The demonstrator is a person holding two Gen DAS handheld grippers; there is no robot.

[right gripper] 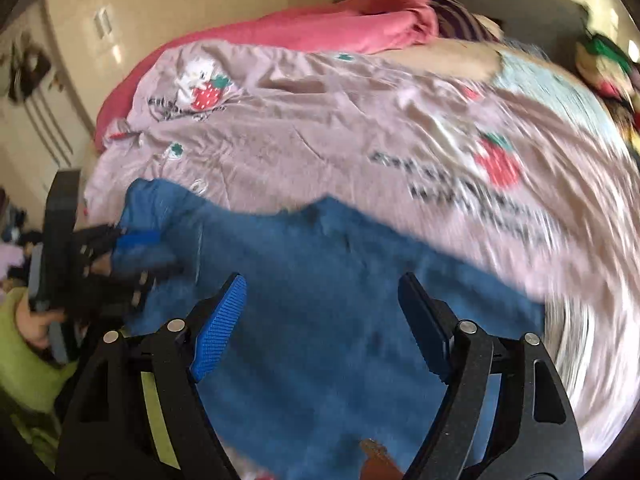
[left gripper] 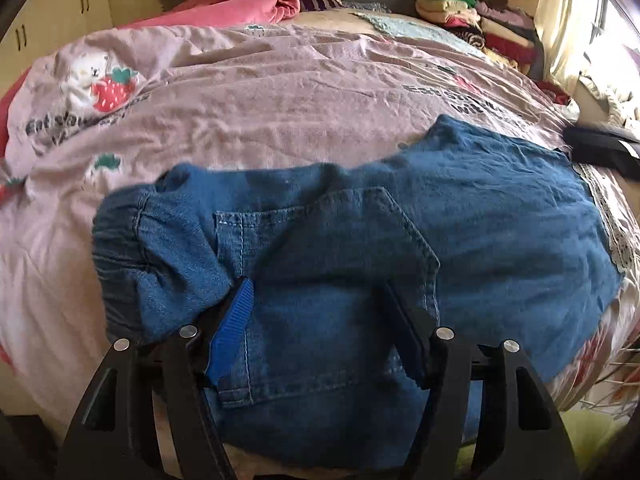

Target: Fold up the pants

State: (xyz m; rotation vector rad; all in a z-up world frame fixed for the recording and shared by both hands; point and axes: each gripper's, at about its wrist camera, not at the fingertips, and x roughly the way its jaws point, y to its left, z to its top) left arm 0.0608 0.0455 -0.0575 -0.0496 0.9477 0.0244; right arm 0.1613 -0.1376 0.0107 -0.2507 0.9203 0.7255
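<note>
Blue denim pants (left gripper: pixel 500 216) lie folded on the bed, with the elastic waistband (left gripper: pixel 116 248) at the left and a back pocket (left gripper: pixel 320 280) facing up. My left gripper (left gripper: pixel 314 284) stands open over the pocket, and the cloth lies under and between its fingers without being pinched. In the right wrist view, which is blurred, my right gripper (right gripper: pixel 322 280) is open above the pants (right gripper: pixel 320 264) with nothing clamped. That view also shows the left gripper (right gripper: pixel 156 254) at the pants' left end, held by a hand in a green sleeve (right gripper: pixel 24 360).
A lilac bedcover (left gripper: pixel 280 112) with strawberry prints covers the bed. A pink blanket (left gripper: pixel 248 4) lies at the head, and stacked folded clothes (left gripper: pixel 472 20) sit at the back right. A dark object (left gripper: pixel 600 148) lies by the right edge. Cream cupboards (right gripper: pixel 120 32) stand at the left.
</note>
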